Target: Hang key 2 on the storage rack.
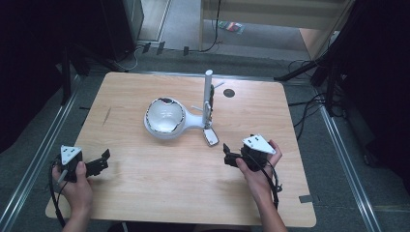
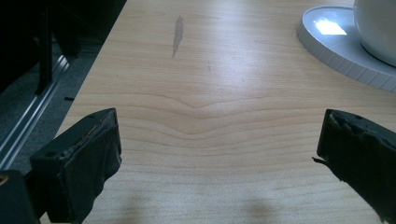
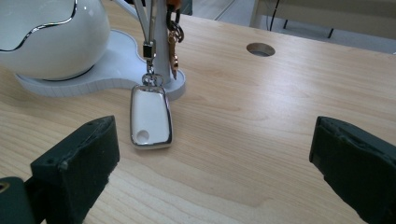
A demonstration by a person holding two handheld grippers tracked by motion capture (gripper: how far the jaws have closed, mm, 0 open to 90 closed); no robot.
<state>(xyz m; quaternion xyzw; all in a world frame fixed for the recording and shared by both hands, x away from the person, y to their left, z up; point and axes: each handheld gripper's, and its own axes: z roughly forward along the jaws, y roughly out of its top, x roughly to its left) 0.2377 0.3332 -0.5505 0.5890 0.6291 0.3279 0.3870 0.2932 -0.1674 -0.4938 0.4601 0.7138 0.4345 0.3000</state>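
Note:
A white stand with a bowl [image 1: 165,117] and an upright post [image 1: 208,96] sits mid-table; its base rim [image 2: 336,51] and bowl [image 3: 51,42] also appear in the gripper views. A white key fob with a chrome rim [image 3: 150,117] hangs by a chain from the post and rests on the wood [image 1: 211,137]. My right gripper [image 1: 227,155] is open, just right of and nearer than the fob, nothing between its jaws [image 3: 212,163]. My left gripper [image 1: 104,162] is open near the table's left front, over bare wood [image 2: 219,158].
The wooden table [image 1: 159,183] has a round hole [image 1: 229,93] near its far edge, also visible from the right gripper [image 3: 260,49]. A dark streak [image 2: 177,35] marks the wood at the left. Metal rails [image 1: 34,164] run along both sides on the floor.

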